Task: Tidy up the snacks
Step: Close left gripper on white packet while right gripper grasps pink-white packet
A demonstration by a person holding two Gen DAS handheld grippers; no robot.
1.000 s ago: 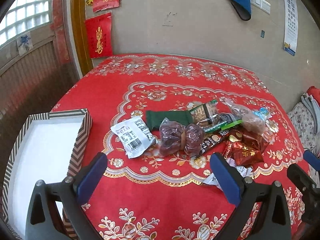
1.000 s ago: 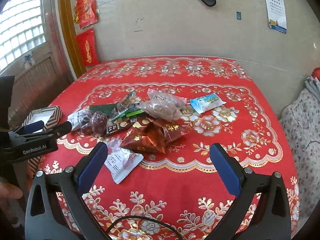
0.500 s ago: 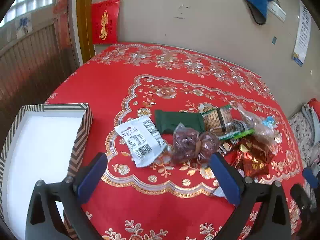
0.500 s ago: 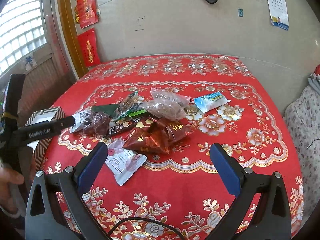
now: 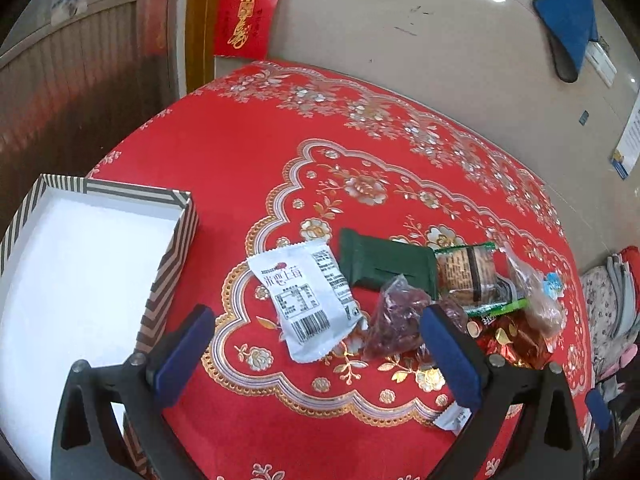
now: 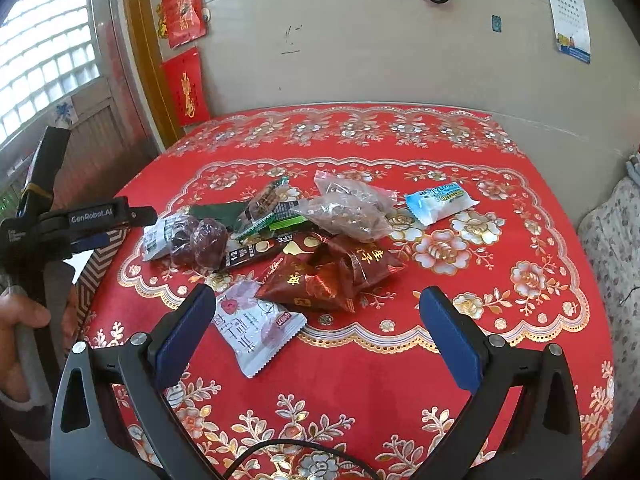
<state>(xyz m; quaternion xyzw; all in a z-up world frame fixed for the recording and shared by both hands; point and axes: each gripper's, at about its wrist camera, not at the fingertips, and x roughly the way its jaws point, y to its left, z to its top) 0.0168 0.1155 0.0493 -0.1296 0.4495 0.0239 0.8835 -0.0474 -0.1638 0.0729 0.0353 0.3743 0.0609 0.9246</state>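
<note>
A red floral cloth is covering the worktop, which is standing against a beige wall. At far left a striped box with a white inside is sitting empty at the worktop's edge. The left claw is hanging wide open, gripping nothing, above a white barcoded packet and a bag of dark red fruit. Beyond them a dark green packet is lying flat. The right claw is also spread open and empty, hovering near a white-and-pink packet and crumpled red wrappers; farther right a blue-and-white packet is lying apart.
</note>
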